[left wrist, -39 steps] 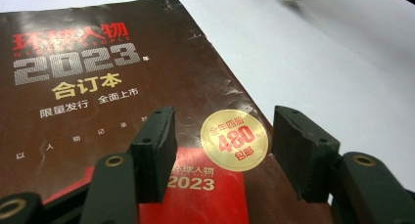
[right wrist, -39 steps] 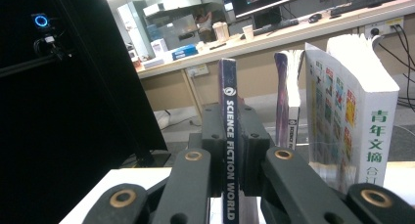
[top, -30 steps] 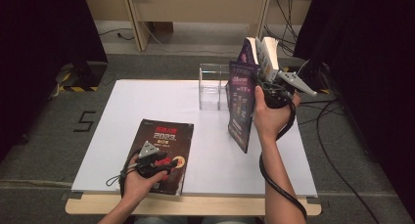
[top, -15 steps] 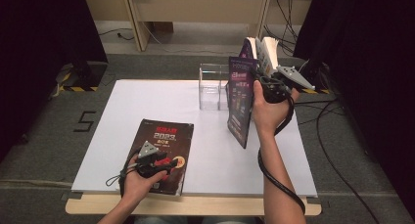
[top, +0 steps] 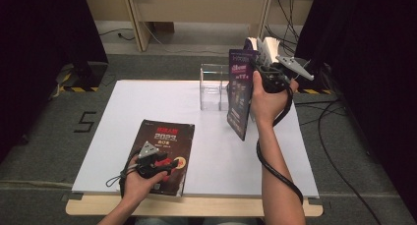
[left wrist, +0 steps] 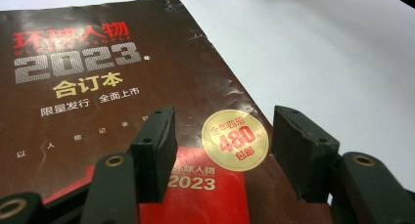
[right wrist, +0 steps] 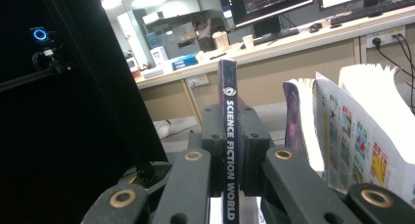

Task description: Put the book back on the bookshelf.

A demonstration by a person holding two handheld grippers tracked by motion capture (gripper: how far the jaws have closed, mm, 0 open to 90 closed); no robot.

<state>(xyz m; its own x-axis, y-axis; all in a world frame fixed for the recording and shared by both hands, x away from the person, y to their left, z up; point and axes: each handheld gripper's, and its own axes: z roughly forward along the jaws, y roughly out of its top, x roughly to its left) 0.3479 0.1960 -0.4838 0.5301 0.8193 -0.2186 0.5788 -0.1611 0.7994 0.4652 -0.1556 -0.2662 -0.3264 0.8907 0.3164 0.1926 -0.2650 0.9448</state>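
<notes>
Purple magazine: a thin purple-covered magazine [top: 241,97] with "SCIENCE FICTION WORLD" on its spine [right wrist: 228,150] is held upright, off the white table [top: 206,122], so that it can be judged ready for slotting on edge into the holder.
Right hand-held gripper: the right hand-held gripper [top: 268,72] is clenched on the magazine; in the right gripper view both pads are seen pressed against the spine, one on each side, with pages fanned out to the right of the jaws.
Clear holder: a transparent acrylic box-shaped holder [top: 214,86] stands on the table just to the left of the right hand-held gripper and below it; its compartments appear empty, though the clear walls make this hard to confirm.
Brown book: a dark brown glossy volume marked "2023" [top: 164,154] with a round gold sticker [left wrist: 235,140] lies flat on the table, directly under the left hand-held gripper, presumably kept there as the next item to be lifted.
Left hand-held gripper: the left hand-held gripper [top: 160,161] is released; its jaws stand apart over the near part of the cover, with the gold sticker seen between them and nothing gripped.
Grip reasoning: the spine-side grasp is judged to keep the magazine stiff and vertical, which an entry into a narrow slot calls for.
</notes>
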